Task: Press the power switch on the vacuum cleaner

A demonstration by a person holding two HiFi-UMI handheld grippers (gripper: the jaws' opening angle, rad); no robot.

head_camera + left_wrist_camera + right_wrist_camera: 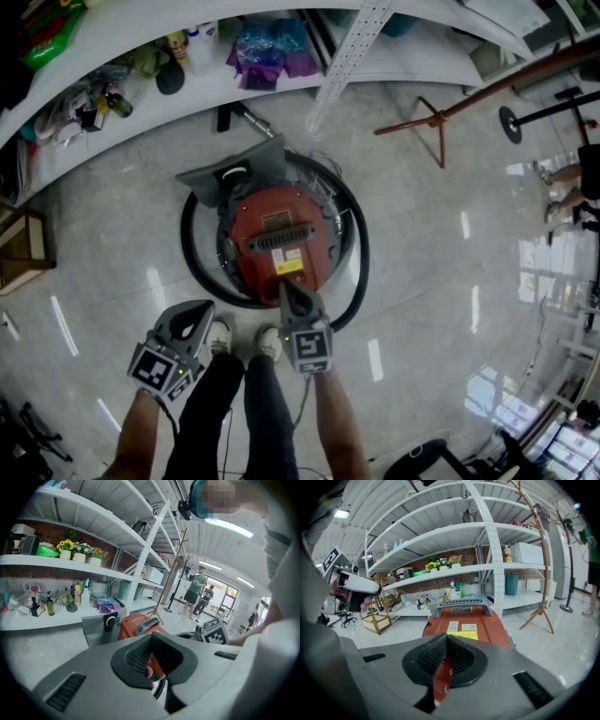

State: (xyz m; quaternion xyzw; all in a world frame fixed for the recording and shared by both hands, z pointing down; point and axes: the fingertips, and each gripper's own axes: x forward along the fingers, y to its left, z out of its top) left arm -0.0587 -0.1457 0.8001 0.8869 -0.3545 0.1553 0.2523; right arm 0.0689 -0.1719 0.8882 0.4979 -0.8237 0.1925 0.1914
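Note:
A red canister vacuum cleaner (281, 230) lies on the pale floor straight ahead of me, with a grey handle and a yellow label on top. My right gripper (287, 290) is shut, and its tip rests at the vacuum's near end, just below the label. The power switch is not visible; the gripper hides that spot. In the right gripper view the shut jaws (446, 638) fill the foreground over the red body (476, 620). My left gripper (201, 311) hangs shut and holds nothing, left of the vacuum (136, 623) and apart from it.
A black hose (190, 258) loops round the vacuum, and its grey floor nozzle (234, 173) lies at the far side. White shelving (141, 89) with bottles stands behind. A wooden coat stand (439, 117) is at the right, a wooden crate (23, 248) at the left. My shoes (267, 342) are close behind the vacuum.

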